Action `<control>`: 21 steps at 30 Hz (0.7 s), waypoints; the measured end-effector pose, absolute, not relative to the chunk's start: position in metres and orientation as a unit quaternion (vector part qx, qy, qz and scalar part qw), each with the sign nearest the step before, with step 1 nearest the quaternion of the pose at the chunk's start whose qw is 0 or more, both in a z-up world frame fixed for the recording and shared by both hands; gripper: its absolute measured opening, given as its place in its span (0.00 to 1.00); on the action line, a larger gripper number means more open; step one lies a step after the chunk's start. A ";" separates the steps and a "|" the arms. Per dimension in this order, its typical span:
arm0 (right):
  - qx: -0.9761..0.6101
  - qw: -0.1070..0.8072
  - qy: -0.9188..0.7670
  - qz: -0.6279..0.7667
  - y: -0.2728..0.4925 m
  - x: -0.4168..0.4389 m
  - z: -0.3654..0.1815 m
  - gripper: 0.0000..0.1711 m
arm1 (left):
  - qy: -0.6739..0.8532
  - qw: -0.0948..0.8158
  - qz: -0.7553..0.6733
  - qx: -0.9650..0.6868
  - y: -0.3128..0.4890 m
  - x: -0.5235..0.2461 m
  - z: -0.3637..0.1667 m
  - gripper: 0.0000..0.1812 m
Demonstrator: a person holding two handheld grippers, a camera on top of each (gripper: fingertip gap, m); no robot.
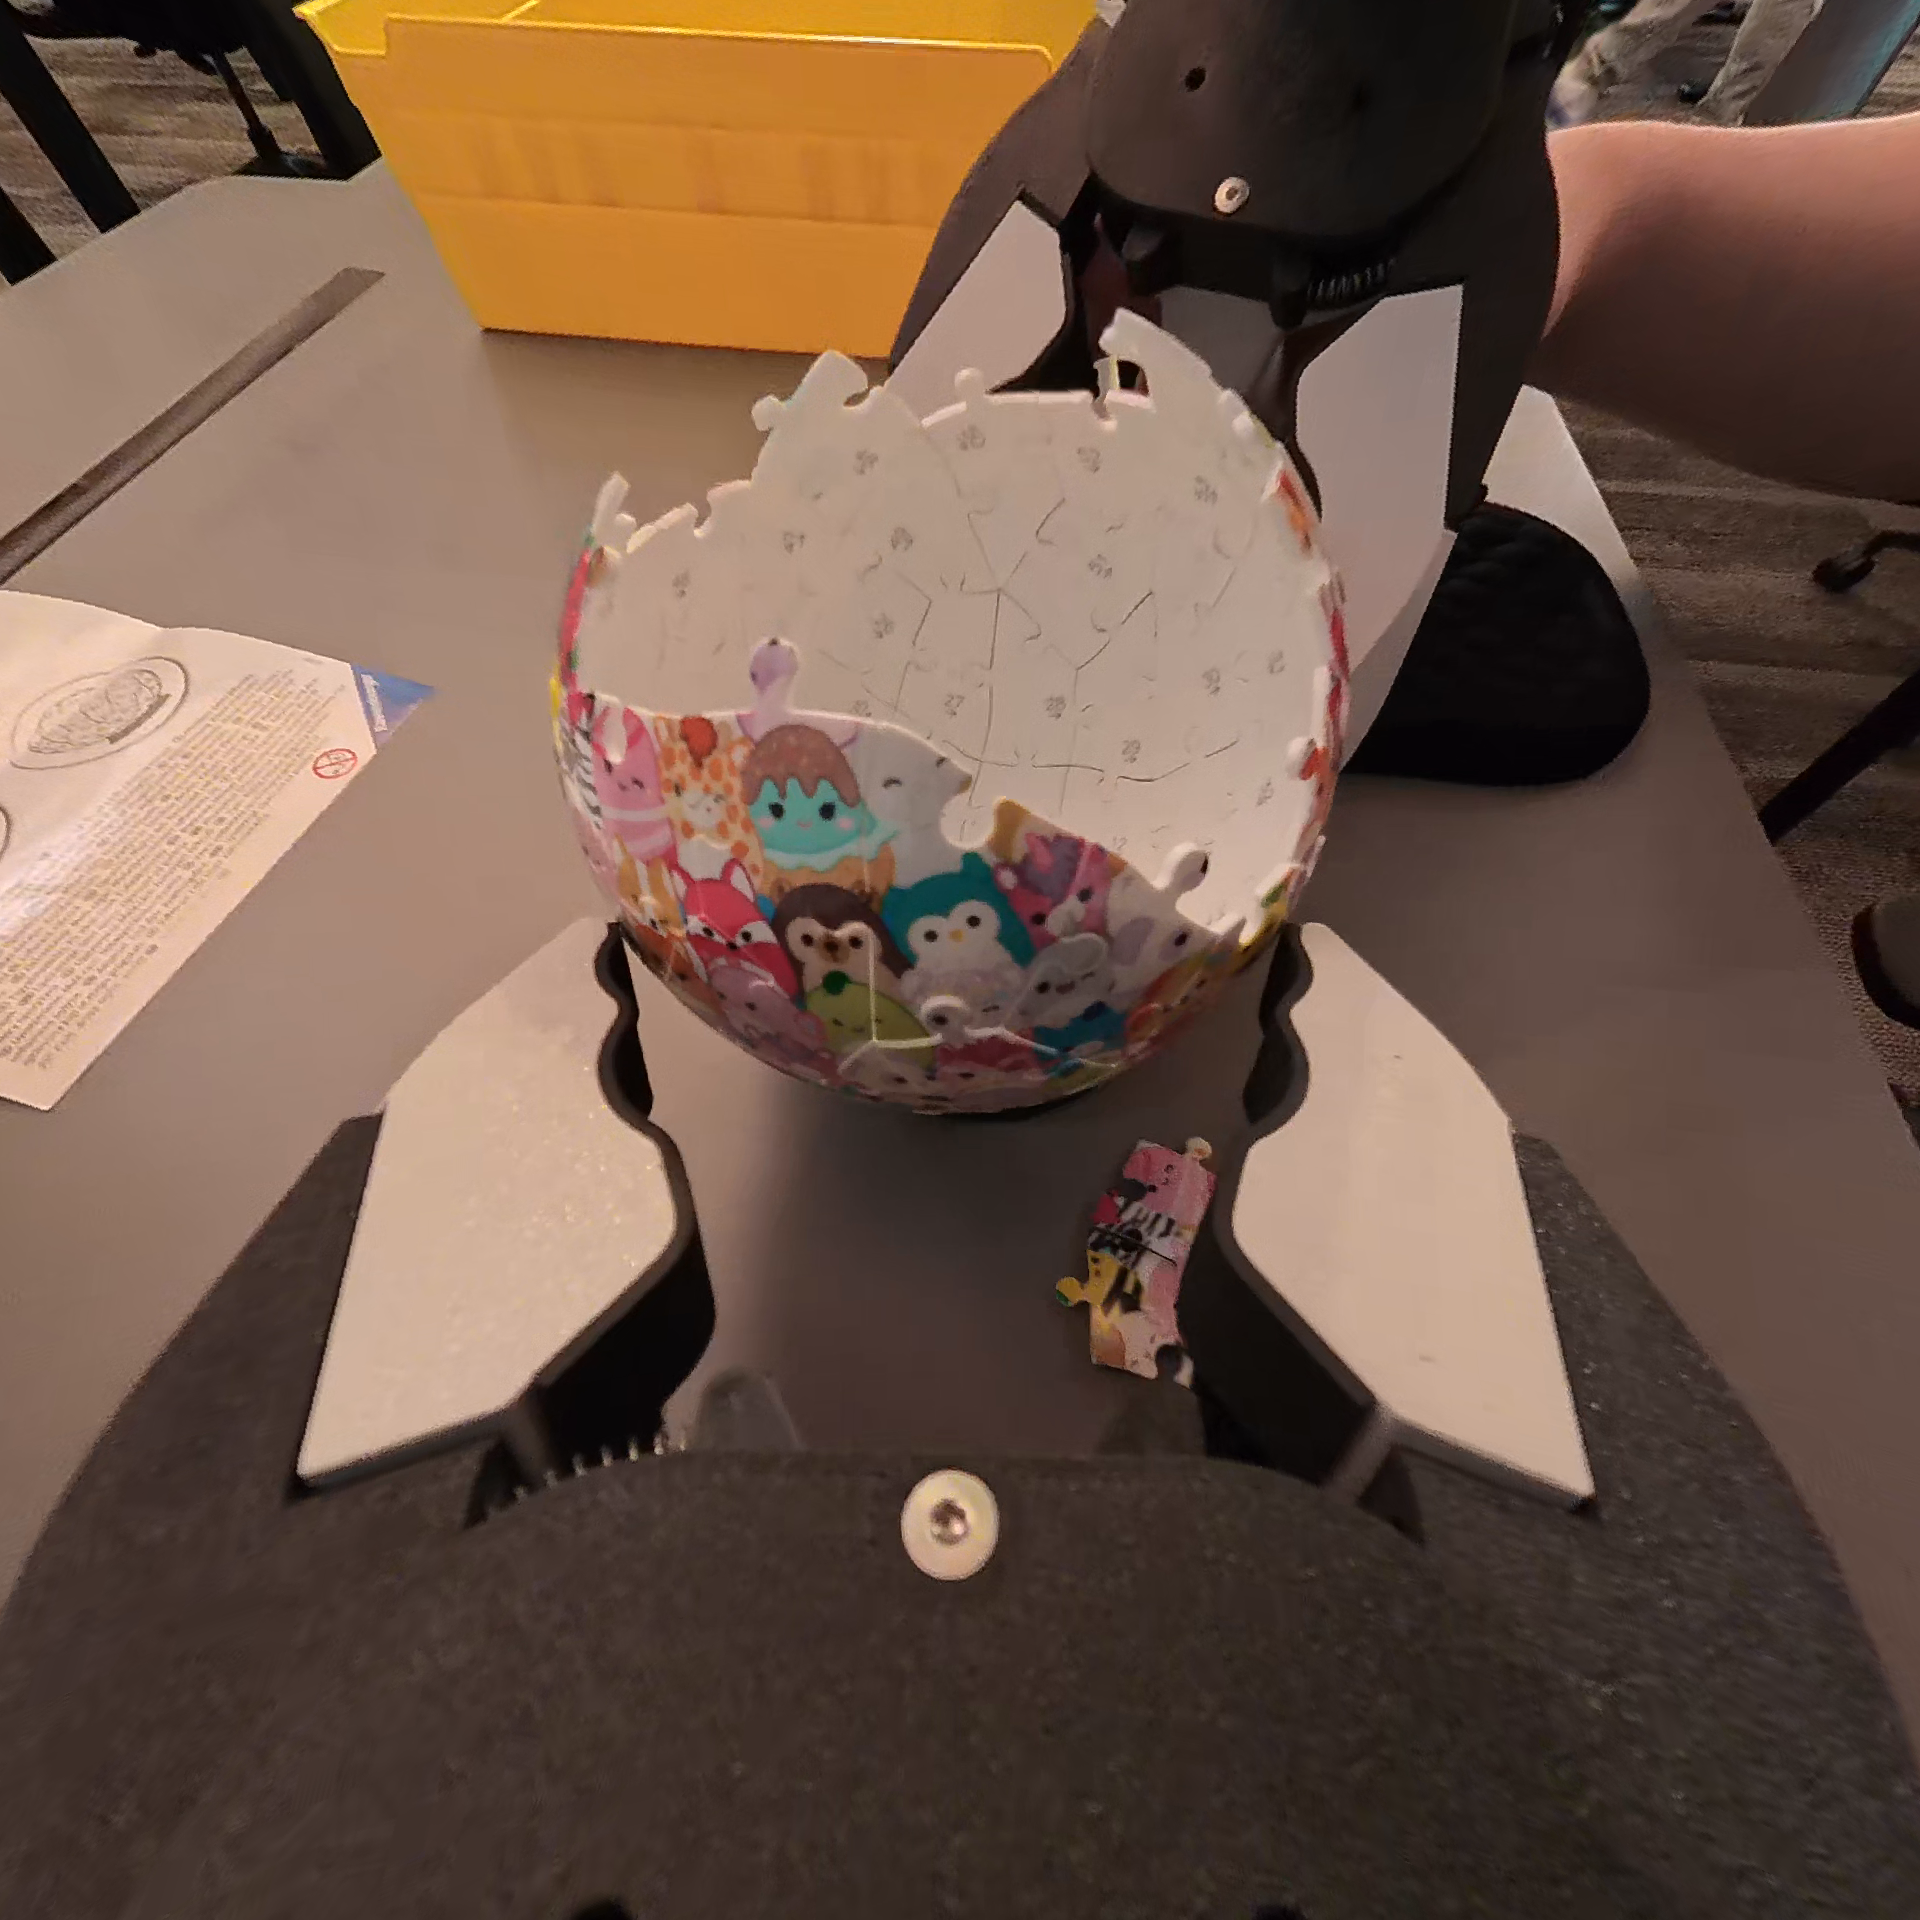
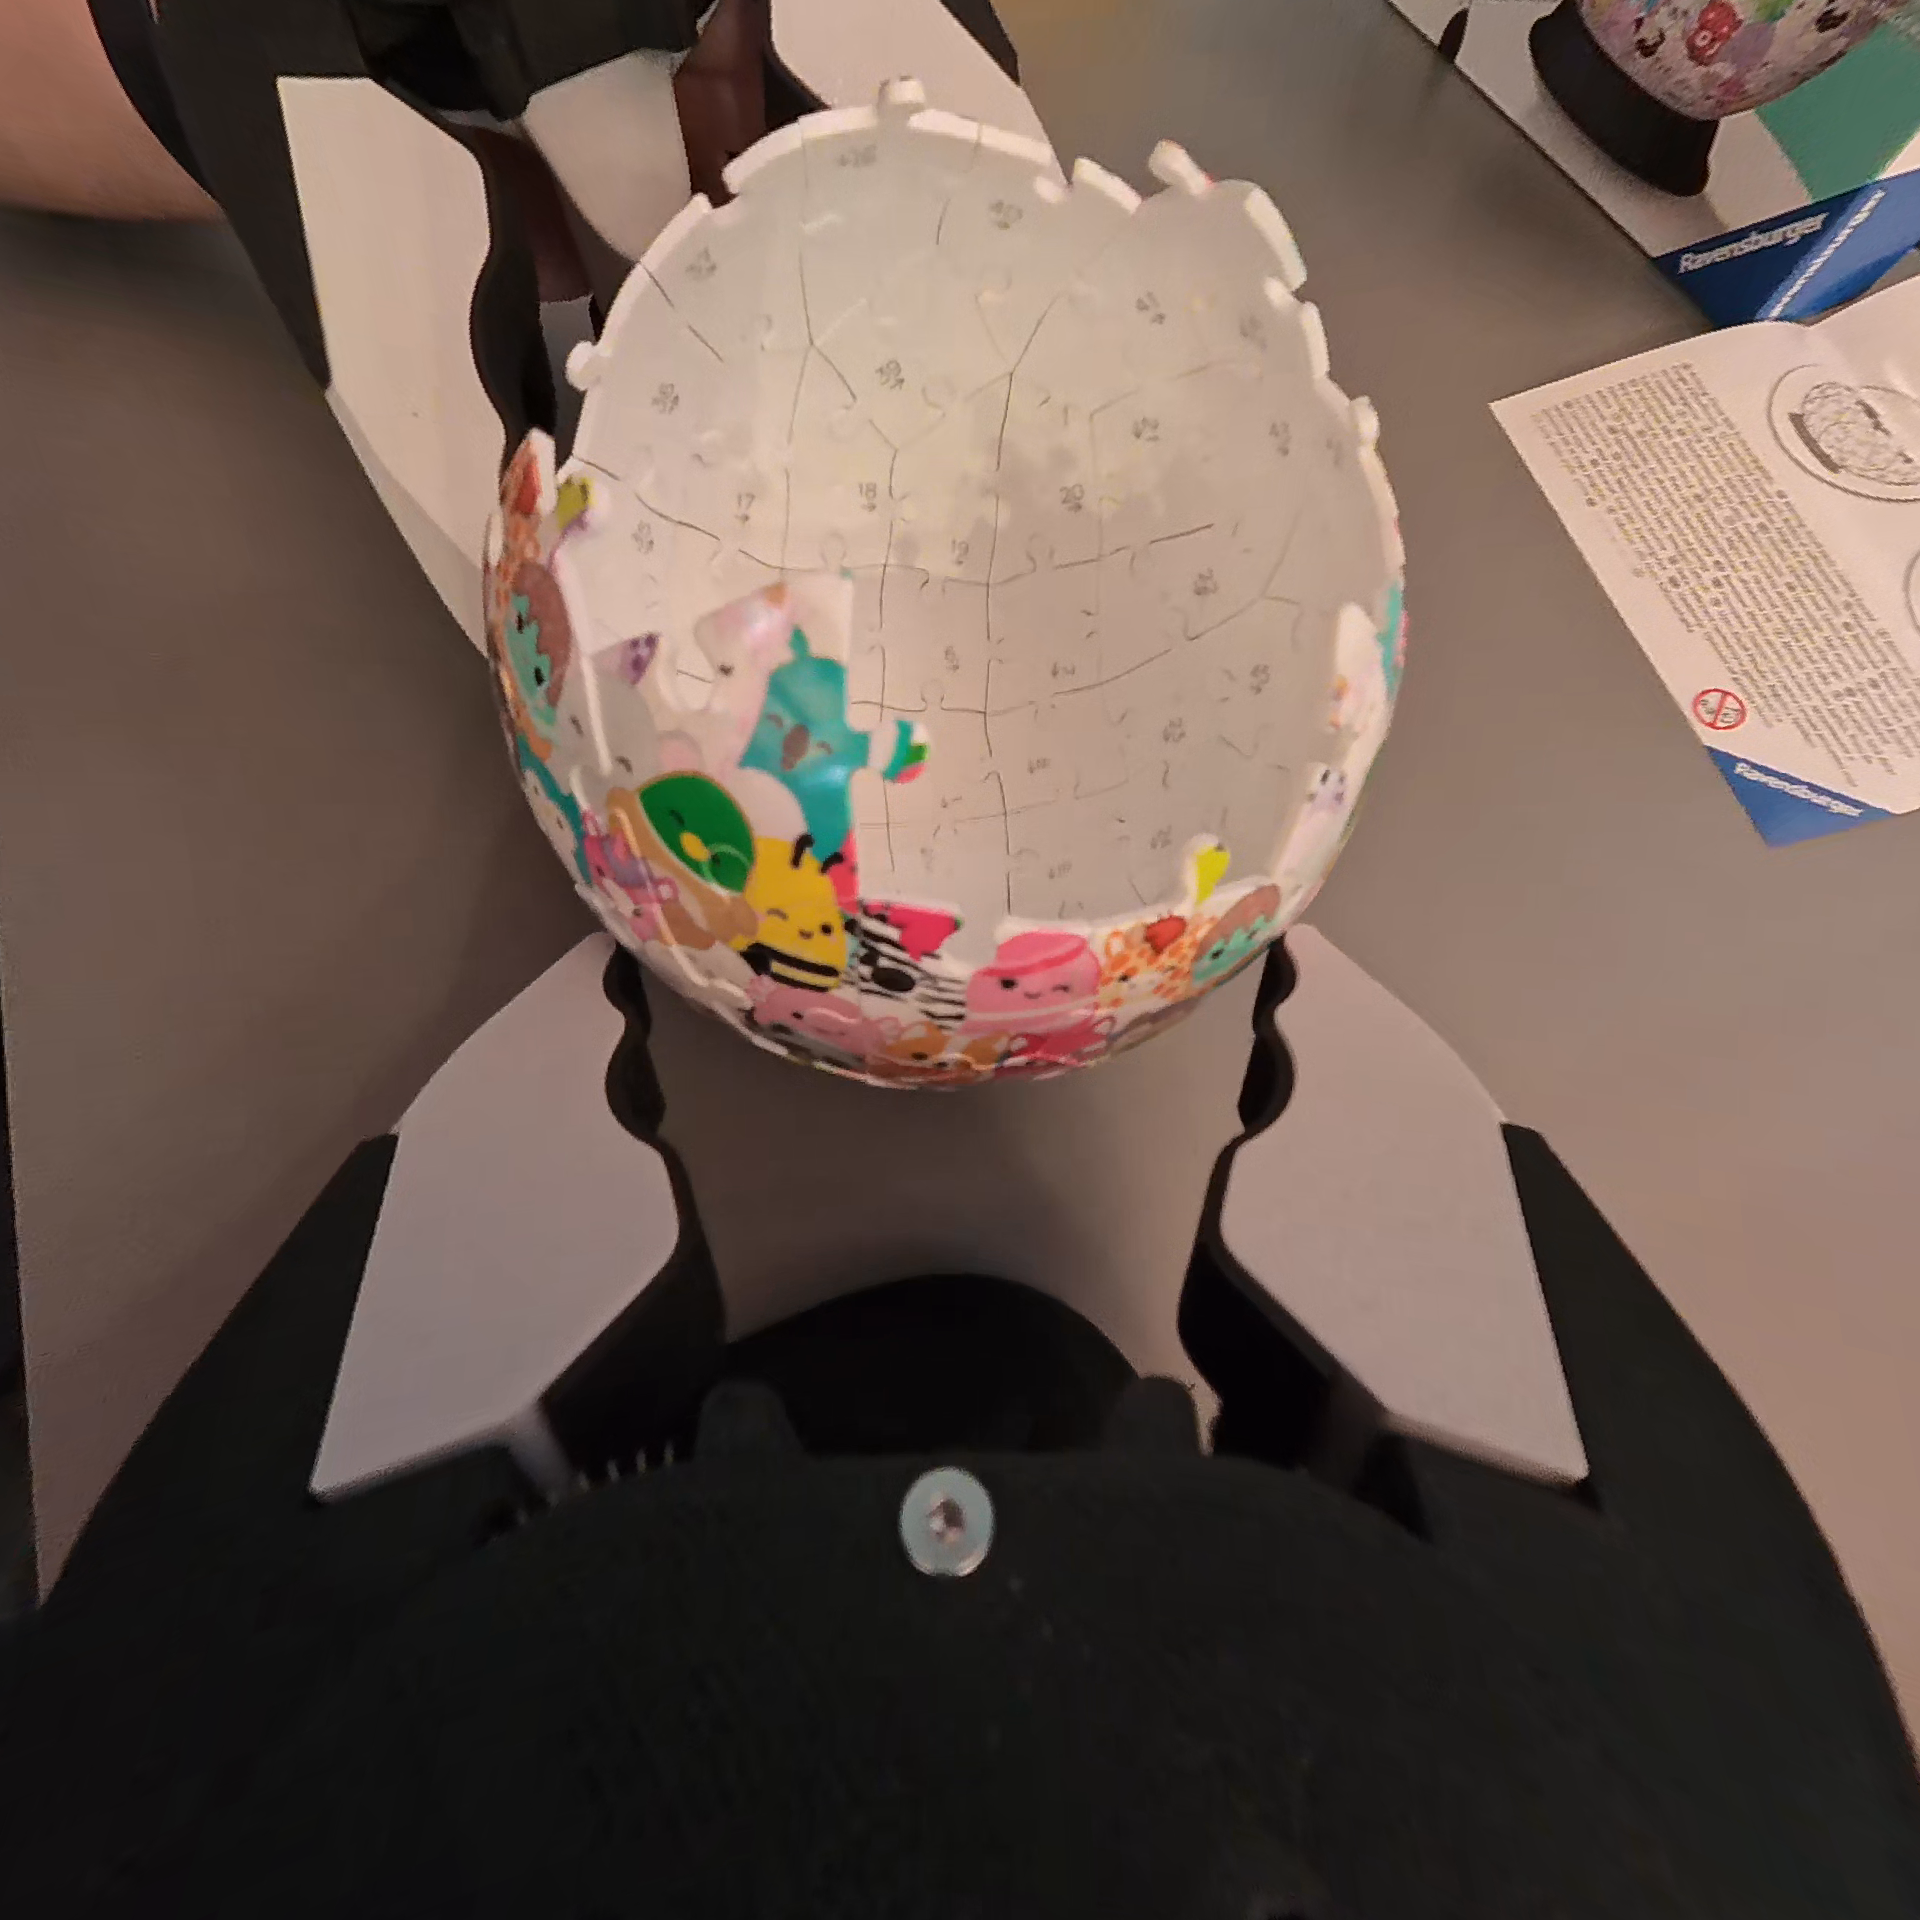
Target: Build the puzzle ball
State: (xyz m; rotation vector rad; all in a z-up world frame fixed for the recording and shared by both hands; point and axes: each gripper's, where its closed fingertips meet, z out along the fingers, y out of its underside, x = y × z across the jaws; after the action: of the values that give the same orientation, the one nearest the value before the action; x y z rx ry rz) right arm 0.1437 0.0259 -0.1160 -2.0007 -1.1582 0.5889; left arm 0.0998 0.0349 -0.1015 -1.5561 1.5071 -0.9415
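The half-built puzzle ball stands on the grey table as an open shell, white inside and covered in colourful cartoon animals outside. My left gripper is open and empty, its fingertips either side of the ball's near lower part. A small strip of joined loose pieces lies by its right finger. My right gripper is open and empty, flanking the ball from the opposite side. Whether any fingertip touches the shell, I cannot tell.
A yellow bin stands behind the ball. A black ball stand lies to the right, under my right gripper. An instruction leaflet lies at the left. The puzzle box sits beyond it. A person's forearm holds the far gripper.
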 end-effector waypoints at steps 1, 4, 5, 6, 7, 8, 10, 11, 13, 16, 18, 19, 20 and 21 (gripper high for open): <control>-0.778 0.369 -0.454 0.229 0.025 0.143 -0.117 0.65 | 0.589 0.380 -0.370 -0.609 0.034 0.099 -0.101 0.63; -0.776 0.380 -0.447 0.233 0.025 0.142 -0.115 0.65 | 0.578 0.380 -0.384 -0.611 0.031 0.093 -0.093 0.64; -0.774 0.387 -0.440 0.240 0.024 0.142 -0.112 0.66 | 0.572 0.382 -0.388 -0.614 0.030 0.087 -0.089 0.64; -0.772 0.396 -0.433 0.244 0.023 0.143 -0.109 0.66 | 0.566 0.382 -0.393 -0.616 0.030 0.081 -0.086 0.64; -0.771 0.407 -0.425 0.244 0.022 0.144 -0.105 0.66 | 0.566 0.375 -0.398 -0.618 0.027 0.073 -0.085 0.64; -0.772 0.417 -0.415 0.242 0.020 0.148 -0.101 0.66 | 0.574 0.360 -0.402 -0.616 0.021 0.064 -0.086 0.62; -0.768 0.446 -0.393 0.238 0.011 0.156 -0.093 0.65 | 0.599 0.335 -0.388 -0.615 0.010 0.050 -0.096 0.56; -0.762 0.464 -0.382 0.241 0.006 0.158 -0.088 0.65 | 0.609 0.328 -0.375 -0.617 0.008 0.046 -0.101 0.57; -0.754 0.488 -0.358 0.255 -0.006 0.159 -0.082 0.64 | 0.630 0.302 -0.364 -0.616 -0.002 0.042 -0.113 0.57; -0.760 0.496 -0.339 0.250 -0.020 0.159 -0.084 0.64 | 0.661 0.266 -0.330 -0.619 -0.010 0.041 -0.137 0.54; -0.755 0.508 -0.332 0.248 -0.033 0.153 -0.083 0.63 | 0.678 0.253 -0.306 -0.619 -0.013 0.043 -0.150 0.53; -0.753 0.512 -0.328 0.250 -0.041 0.148 -0.083 0.62 | 0.682 0.253 -0.297 -0.618 -0.014 0.044 -0.154 0.52; -0.751 0.516 -0.327 0.250 -0.049 0.143 -0.084 0.62 | 0.687 0.252 -0.292 -0.617 -0.016 0.046 -0.157 0.50; -0.750 0.519 -0.326 0.249 -0.057 0.139 -0.086 0.62 | 0.689 0.251 -0.289 -0.616 -0.017 0.047 -0.159 0.47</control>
State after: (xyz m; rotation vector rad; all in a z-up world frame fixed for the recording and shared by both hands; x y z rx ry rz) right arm 0.1387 -0.0570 -0.0857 -1.7988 -0.7829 0.5981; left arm 0.0471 -0.0170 -0.1591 -1.6753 1.8747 -0.7854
